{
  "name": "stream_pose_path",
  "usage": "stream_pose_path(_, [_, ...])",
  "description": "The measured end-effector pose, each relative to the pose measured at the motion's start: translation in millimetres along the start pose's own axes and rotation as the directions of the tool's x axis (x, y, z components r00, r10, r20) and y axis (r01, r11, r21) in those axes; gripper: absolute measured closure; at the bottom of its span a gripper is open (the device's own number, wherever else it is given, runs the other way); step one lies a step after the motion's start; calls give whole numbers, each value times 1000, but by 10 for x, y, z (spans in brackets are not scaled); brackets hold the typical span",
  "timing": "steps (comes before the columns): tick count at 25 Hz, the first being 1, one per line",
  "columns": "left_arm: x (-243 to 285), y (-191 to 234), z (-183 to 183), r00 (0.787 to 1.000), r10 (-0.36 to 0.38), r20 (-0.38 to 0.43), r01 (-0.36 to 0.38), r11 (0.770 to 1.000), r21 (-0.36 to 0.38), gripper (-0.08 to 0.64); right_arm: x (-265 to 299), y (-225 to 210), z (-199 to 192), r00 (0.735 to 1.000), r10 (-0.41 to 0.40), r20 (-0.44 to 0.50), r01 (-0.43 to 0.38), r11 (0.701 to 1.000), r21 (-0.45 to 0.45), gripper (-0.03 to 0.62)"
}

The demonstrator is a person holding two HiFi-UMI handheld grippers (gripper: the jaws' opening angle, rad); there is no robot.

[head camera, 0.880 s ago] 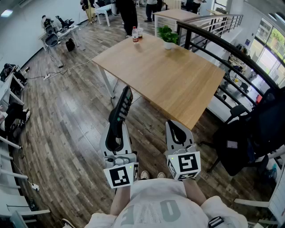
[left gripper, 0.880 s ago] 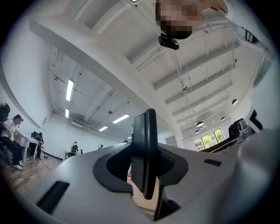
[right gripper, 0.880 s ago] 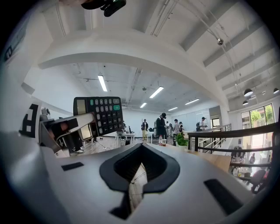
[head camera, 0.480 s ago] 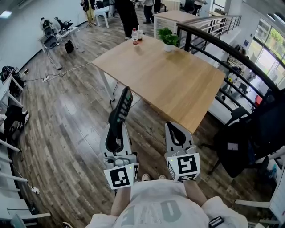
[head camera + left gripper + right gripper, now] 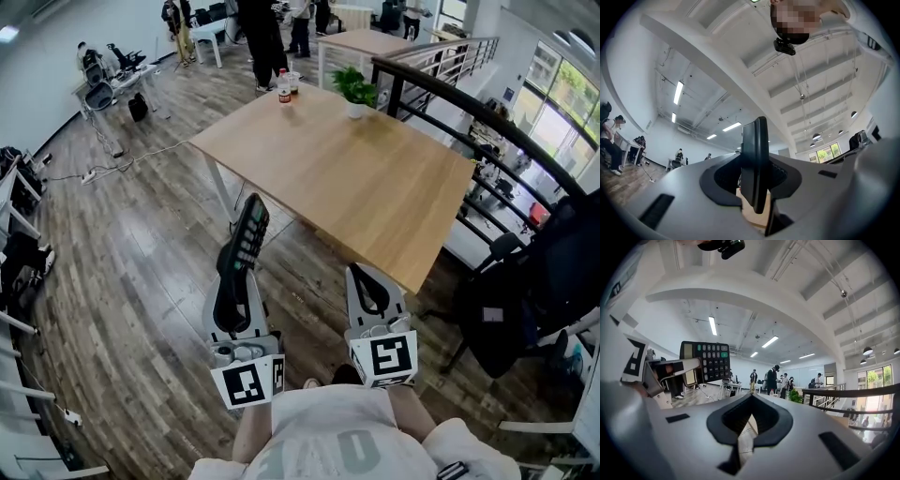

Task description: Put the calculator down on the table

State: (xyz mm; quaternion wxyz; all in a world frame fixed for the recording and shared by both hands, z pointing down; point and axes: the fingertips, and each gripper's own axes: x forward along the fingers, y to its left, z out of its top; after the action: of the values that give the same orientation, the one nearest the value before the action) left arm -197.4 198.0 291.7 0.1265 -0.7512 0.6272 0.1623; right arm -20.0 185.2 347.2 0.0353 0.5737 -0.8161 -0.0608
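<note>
Two grippers: both were held low in front of the person, over the wooden floor (image 5: 141, 253) and short of the table (image 5: 375, 178).
Left gripper (image 5: 234, 277): its jaws were narrowed onto the calculator (image 5: 248, 234), the pads pressing its two faces with its lower end between them.
Calculator: it stood edge-on out of the left gripper's jaws, tilted up and forward, in the air, its keys facing the right gripper's side.
Right gripper (image 5: 359, 272): it was just beside the left one, its jaws drawn together at the tips with nothing between them.
Table: it lay ahead of both grippers, its near corner just beyond the right gripper's tips.
Far end of table: a bottle (image 5: 284, 73) and a potted plant (image 5: 354, 80) stood there, well apart from both grippers.
Beyond: people (image 5: 272, 28) stood past the table.
</note>
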Motion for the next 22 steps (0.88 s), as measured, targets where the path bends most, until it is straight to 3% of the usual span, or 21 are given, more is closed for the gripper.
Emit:
stream_pose_path(5, [145,222,-52,1000,6,0,-6,1000,-24,448,151,-11,39,999,-38,-1,38,999,-27,574])
stream_pose_path(13, [426,297,-329,1000,10,-7,-11,998,-57,448,543,-123,-113,999,9,32,-9,1000,-3,574])
stream_pose_path(22, [1188,464,-773,999,38,-27,-38,999,-11,448,1467,-533,-102,997,45,67,-46,999,14,574])
